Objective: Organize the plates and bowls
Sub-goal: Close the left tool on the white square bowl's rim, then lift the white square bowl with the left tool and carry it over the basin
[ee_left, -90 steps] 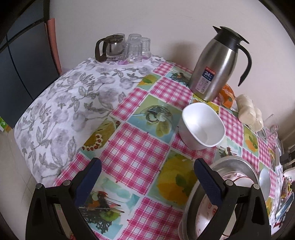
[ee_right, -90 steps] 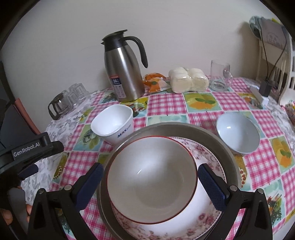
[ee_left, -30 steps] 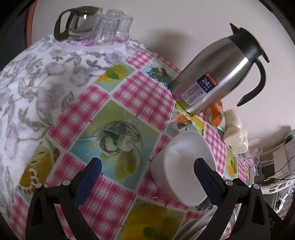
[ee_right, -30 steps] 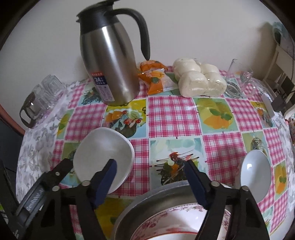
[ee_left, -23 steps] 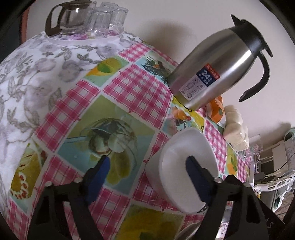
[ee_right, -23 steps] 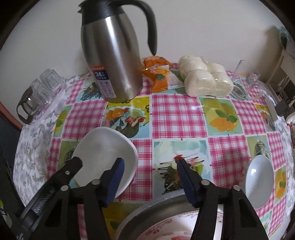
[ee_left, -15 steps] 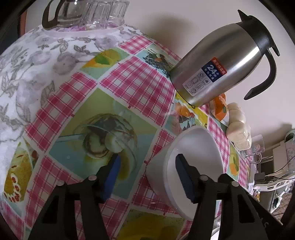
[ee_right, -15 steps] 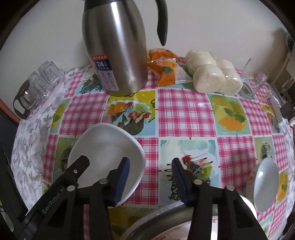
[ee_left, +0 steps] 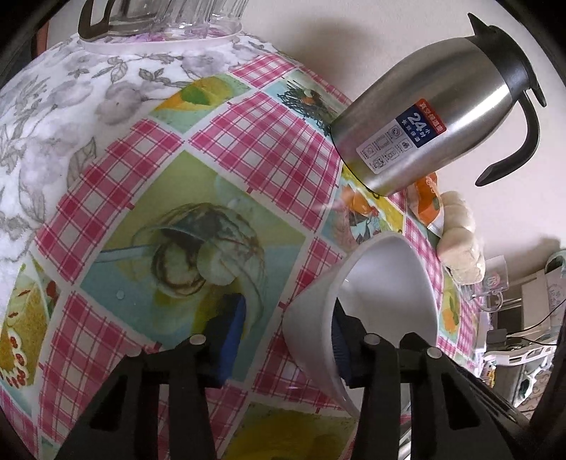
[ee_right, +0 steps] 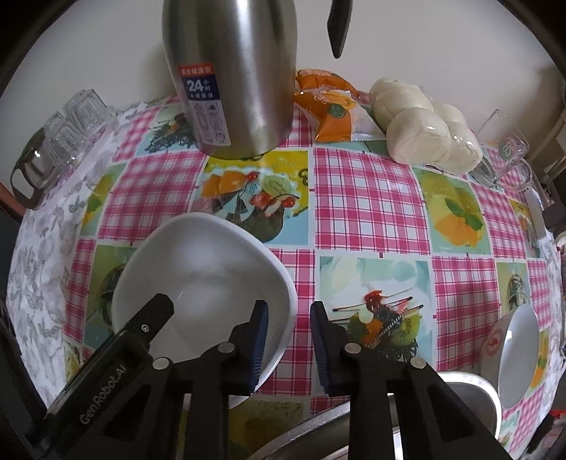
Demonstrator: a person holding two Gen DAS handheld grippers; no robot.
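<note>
- Left wrist view: the left gripper (ee_left: 283,329) points steeply down at the table (ee_left: 247,141), its two fingers straddling the near wall of the white square bowl (ee_left: 385,283).
- One blue pad (ee_left: 231,329) stands outside the bowl, apart from its wall, and the other sits inside against the inner face; the jaws have just been closing, with the wall between them, yet the outer pad is not pressing on it.
- The bowl looks tipped on the chequered cloth and nothing lies in it.
- Counted here: one steel thermos jug (ee_left: 435,106) beyond the bowl, one orange packet (ee_left: 428,201), one bag of white buns (ee_left: 460,240), one glass mug (ee_left: 495,283) further right, and one glass teapot (ee_left: 116,17) beside several tumblers on a round tray at the far edge.
- Right wrist view: the right gripper (ee_right: 288,339) points almost straight down over the opposite wall of the same white square bowl (ee_right: 198,269).
- Its left pad (ee_right: 260,336) is inside the bowl and its right pad outside; the jaws have just been closing, the rim stands between them, and a gap shows on both sides.
- The left gripper's black body (ee_right: 116,357) reaches into the bowl from the lower left.
- Counted here: two white bowls, the square one and a round bowl (ee_right: 520,354) at the right edge, both holding nothing.
- One metal basin (ee_right: 460,400) shows at the bottom edge, with a flowered plate rim just visible in it.
- Behind stand one thermos jug (ee_right: 240,78), one orange packet (ee_right: 332,106), one bag of buns (ee_right: 424,127), one glass mug (ee_right: 502,152), and a teapot (ee_right: 32,170) beside three tumblers at the left.
</note>
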